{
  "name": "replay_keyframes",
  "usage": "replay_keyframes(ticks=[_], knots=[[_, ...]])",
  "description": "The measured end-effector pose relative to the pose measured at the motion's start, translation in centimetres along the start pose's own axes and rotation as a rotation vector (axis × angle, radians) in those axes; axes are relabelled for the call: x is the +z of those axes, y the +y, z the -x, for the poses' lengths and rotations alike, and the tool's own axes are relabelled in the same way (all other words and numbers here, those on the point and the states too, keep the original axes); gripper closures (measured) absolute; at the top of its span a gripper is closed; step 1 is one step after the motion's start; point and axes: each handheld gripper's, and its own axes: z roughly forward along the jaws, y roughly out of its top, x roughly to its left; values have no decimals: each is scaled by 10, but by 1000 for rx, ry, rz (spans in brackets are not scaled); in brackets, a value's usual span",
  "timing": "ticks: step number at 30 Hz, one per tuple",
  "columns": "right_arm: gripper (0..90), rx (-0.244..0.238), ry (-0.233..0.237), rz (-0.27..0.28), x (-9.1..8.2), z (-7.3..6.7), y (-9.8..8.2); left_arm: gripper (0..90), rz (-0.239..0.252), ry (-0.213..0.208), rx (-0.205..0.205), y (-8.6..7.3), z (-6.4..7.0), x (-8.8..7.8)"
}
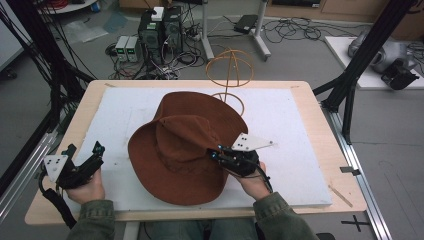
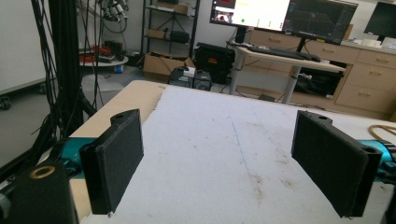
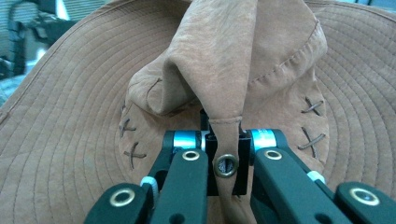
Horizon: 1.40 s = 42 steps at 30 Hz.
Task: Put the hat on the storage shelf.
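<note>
On the worktop [image 1: 310, 107], over a white foam sheet [image 1: 285, 130], lies a brown wide-brimmed hat [image 1: 175, 155], roughly at the middle and nearer the person's edge. Its crown is dented and folded, and the far brim reaches toward a wire stand [image 1: 230, 70] of orange-yellow loops that rises at the back edge of the sheet.

From the high view, the right gripper [image 1: 231, 159] sits at the hat's right side, over the brim beside the crown, held by the right hand [image 1: 255, 182] with its grey plate on top. Its own camera shows the jaws drawn together on a pinched fold of the crown's cloth: the suede [image 3: 224, 70] rises in a ridge straight up from between them, and a brass eyelet [image 3: 226, 165] in the fold sits right at the pinch. Cross stitches [image 3: 310, 121] mark the crown's base on either side, and rows of circular stitching run round the brim.

At the sheet's left corner, well apart from the hat, the left gripper [image 1: 85, 160] is held in the left hand [image 1: 87, 190]. Its jaws stand wide apart with nothing between them, their black pads [image 2: 114, 163] facing each other over the bare, scuffed foam [image 2: 224, 154].

Beyond the worktop, on the floor, are computer boxes [image 1: 160, 30] and tangled cables [image 1: 295, 27].
</note>
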Motion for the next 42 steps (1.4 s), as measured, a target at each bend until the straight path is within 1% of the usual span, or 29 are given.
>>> replay_keyframes(ticks=[1, 2, 4, 5, 6, 8, 9, 12, 13, 14, 16, 17, 18, 19, 21, 22, 23, 24, 25, 27, 28, 30, 33, 34, 35, 38, 39, 41, 42], knots=[[890, 0, 0, 0, 0, 0, 0, 170, -1, 4, 1, 0, 0, 0], [890, -6, 3, 19, -5, -1, 5, 170, -1, 6, 0, 0, -1, 0], [890, -6, 5, 29, -6, -1, 6, 170, -3, 6, 0, 0, -1, 0], [890, 0, 8, 49, -10, -2, 8, 170, -3, 6, -1, 0, -2, 0], [890, 0, 8, 49, -10, -2, 8, 170, -4, 6, -2, -1, -2, 0], [890, -11, 16, 85, -15, -3, 11, 170, -13, 5, 2, -1, -1, 1], [890, -15, 25, 93, -17, -4, 13, 170, -13, 5, 2, -1, -1, 1], [890, -29, 23, 123, -22, -7, 19, 170, -17, 6, 5, -2, 0, 2], [890, -29, 23, 123, -22, -7, 19, 170, -17, 6, 6, -2, 0, 2], [889, -36, 11, 167, -27, -7, 23, 170, -13, 4, 5, -2, 0, 2], [889, -32, 7, 181, -29, -7, 25, 170, -13, 5, 4, -2, 0, 2], [889, -28, -3, 223, -33, -8, 28, 170, -14, 5, 4, -2, 1, 2], [889, -28, -3, 223, -33, -8, 28, 170, -15, 3, 5, -2, 1, 2], [889, -27, -14, 268, -37, -8, 31, 170, -16, 3, 4, -2, 1, 3], [889, -28, -24, 316, -40, -8, 35, 170, -15, 0, 4, -2, 1, 3], [889, -28, -31, 332, -41, -8, 36, 170, -16, 0, 6, -2, 1, 3], [889, -28, -31, 332, -41, -8, 36, 170, -13, 1, 6, -1, 1, 3], [888, -28, -45, 370, -44, -8, 42, 170, -11, 1, 5, -1, 1, 2], [888, -28, -45, 370, -44, -8, 42, 170, -10, 1, 4, -1, 1, 2], [887, -26, -71, 407, -48, -7, 53, 170, -9, 1, -2, -1, 1, 2], [887, -26, -71, 407, -48, -7, 53, 170, -10, 0, -3, -1, 1, 2], [887, -46, -109, 444, -54, -4, 64, 170, -11, -2, -1, -1, 0, 2], [887, -57, -159, 484, -62, 0, 78, 170, -14, -4, -1, -2, 1, 2], [887, -57, -159, 484, -62, 0, 78, 170, -14, -4, -1, -2, 1, 2], [887, -59, -190, 500, -65, 3, 86, 170, -11, -6, -3, -2, 1, 2], [887, -74, -238, 526, -69, 11, 98, 170, -10, -6, -3, -2, 2, 2], [887, -66, -254, 527, -70, 14, 102, 170, -11, -6, -5, -2, 2, 2], [886, -69, -287, 543, -71, 21, 109, 170, -17, -7, -1, -2, 2, 2], [886, -69, -287, 543, -71, 21, 109, 170, -17, -7, -1, -2, 2, 2]])
